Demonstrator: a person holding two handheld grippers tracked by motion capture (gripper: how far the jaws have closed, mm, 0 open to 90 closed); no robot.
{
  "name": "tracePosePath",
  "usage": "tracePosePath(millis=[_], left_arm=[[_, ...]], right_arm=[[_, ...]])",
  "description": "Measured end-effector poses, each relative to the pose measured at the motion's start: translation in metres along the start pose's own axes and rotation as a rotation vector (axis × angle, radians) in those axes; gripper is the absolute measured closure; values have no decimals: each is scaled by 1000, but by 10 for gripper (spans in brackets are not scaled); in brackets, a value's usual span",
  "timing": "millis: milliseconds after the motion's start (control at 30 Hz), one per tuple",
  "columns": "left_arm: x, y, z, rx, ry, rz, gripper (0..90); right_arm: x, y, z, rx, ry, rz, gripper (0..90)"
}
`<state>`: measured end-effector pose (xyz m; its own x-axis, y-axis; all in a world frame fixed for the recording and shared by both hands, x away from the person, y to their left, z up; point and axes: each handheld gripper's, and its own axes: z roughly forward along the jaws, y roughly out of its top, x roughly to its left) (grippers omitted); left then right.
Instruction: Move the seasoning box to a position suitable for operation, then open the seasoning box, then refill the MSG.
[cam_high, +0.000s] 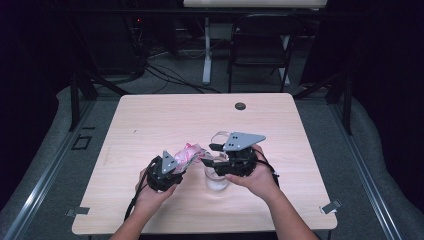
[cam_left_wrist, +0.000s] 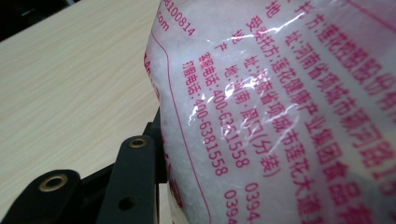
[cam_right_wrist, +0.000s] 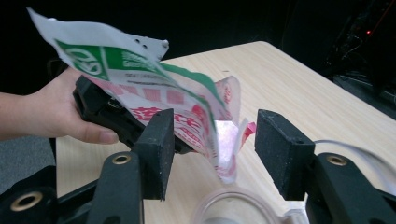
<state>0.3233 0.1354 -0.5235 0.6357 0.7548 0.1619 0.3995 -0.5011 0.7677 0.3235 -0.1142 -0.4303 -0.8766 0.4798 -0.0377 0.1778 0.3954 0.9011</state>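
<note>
Pale wood table (cam_high: 150, 120): the left claw (cam_high: 181, 167) pinches the torn bag (cam_high: 189, 153), its open mouth tilting toward 3 o'clock over the clear jar (cam_high: 217, 181) (pouring looks imminent); the right claw (cam_right_wrist: 212, 154) stands spread, empty.

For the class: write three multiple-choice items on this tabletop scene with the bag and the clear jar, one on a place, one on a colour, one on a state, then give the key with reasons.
1. Where is the clear jar?
A. on the table's far edge
B. on the table just below the right gripper
C. on the floor

2. What colour is the print on the bag in the left gripper view?
A. pink-red
B. blue
C. black

3. How do the right gripper's jaws stand?
A. clamped on the jar
B. shut on the bag
C. open, pressing on nothing

Key: B, the high view shows the jar under that gripper; A, the characters are pink-red; C, the right gripper view shows a wide gap.
</note>
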Motion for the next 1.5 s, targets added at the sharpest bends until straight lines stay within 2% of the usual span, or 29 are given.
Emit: tracePosePath(millis=[200, 233, 333, 467, 733, 967, 1233, 1500], left_arm=[[4, 8, 3, 14, 17, 14, 599], [4, 9, 4, 6, 18, 2, 598], [3, 13, 6, 16, 37, 26, 598], [1, 18, 8, 22, 40, 53, 599], [-5, 23, 12, 40, 59, 116, 599], [-7, 26, 12, 54, 72, 148, 599], [-5, 28, 7, 67, 88, 191, 599], [-7, 28, 6, 82, 92, 222, 600]], right_arm=[[-10, 4, -10, -17, -5, -8, 471], [-11, 2, -12, -22, -2, -6, 471], [-13, -1, -13, -18, -12, -3, 468], [-14, -2, -13, -23, -24, -5, 439], [-8, 2, -14, -32, -16, -28, 433], [-5, 3, -16, -27, -8, -29, 411], [2, 6, -16, -47, 3, -76, 428], [9, 7, -12, -33, 38, -110, 452]])
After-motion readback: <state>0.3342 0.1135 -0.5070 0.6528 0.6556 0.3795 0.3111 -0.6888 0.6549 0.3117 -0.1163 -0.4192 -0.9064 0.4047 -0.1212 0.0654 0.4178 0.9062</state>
